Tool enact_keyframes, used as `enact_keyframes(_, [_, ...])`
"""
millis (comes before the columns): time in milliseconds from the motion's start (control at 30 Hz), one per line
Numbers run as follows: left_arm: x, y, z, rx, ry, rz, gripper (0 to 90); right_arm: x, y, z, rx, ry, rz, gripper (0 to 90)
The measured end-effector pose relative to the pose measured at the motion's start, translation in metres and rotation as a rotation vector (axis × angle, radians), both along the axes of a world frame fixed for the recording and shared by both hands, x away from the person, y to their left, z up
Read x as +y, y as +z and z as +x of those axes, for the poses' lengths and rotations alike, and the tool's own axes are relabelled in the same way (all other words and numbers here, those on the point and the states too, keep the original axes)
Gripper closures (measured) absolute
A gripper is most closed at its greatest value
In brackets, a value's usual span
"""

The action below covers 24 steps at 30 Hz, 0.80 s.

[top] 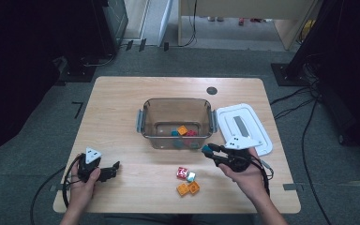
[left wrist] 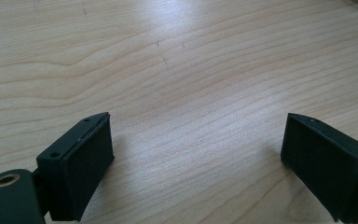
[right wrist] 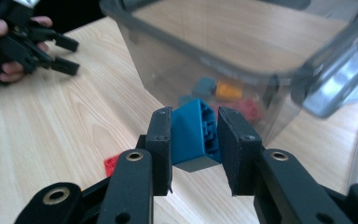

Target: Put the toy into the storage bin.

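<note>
My right gripper point(right wrist: 194, 140) is shut on a blue brick point(right wrist: 193, 137), held above the table just in front of the clear plastic box point(right wrist: 223, 70). In the high view the right gripper point(top: 208, 151) hovers by the box's point(top: 146, 123) front right corner with the blue brick point(top: 206, 150) at its tip. Inside the box lie an orange brick point(top: 182, 130), a red brick point(top: 191, 133) and a teal brick point(top: 174, 133). My left gripper point(top: 114, 169) rests near the table's front left, open, with bare wood between its pads point(left wrist: 86, 172).
A white lid point(top: 243, 127) lies right of the box. Loose bricks sit near the front middle: a red one point(top: 182, 173), a pale one point(top: 191, 176) and two orange ones point(top: 188, 188). A dark round grommet point(top: 211, 90) marks the table's far side.
</note>
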State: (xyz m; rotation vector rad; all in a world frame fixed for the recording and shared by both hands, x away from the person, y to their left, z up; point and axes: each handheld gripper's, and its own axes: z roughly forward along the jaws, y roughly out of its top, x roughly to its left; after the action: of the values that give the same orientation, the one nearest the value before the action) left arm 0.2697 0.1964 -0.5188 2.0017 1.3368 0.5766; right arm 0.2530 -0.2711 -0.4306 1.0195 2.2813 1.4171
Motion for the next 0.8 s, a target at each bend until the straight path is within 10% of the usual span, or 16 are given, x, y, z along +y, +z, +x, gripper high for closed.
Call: enact_keyframes(800, [0.000, 0.000, 0.000, -0.001, 0.000, 0.000, 9.0, 0.029, 0.078, 0.049, -0.071, 0.042, 0.010, 67.9])
